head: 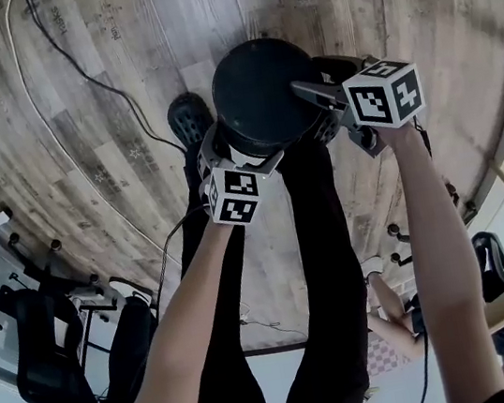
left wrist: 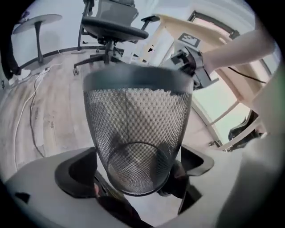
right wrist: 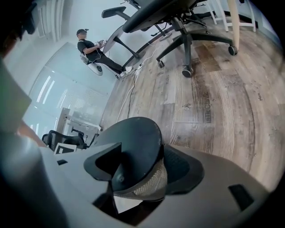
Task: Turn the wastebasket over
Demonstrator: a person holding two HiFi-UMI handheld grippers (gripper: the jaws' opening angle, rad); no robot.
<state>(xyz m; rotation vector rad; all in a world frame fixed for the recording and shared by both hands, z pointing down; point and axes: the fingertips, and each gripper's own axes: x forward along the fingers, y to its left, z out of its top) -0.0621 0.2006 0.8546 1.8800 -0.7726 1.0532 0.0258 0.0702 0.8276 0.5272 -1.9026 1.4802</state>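
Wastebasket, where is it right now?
In the head view the wastebasket is at upper centre, held between the left gripper below it and the right gripper at its right, above the person's legs and the wooden floor.

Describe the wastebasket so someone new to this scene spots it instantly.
On the wood-plank floor, find the person's black-trousered legs. Above them the left gripper and right gripper clamp the wastebasket: a round, tapered black wire-mesh bin, the only thing held off the floor.
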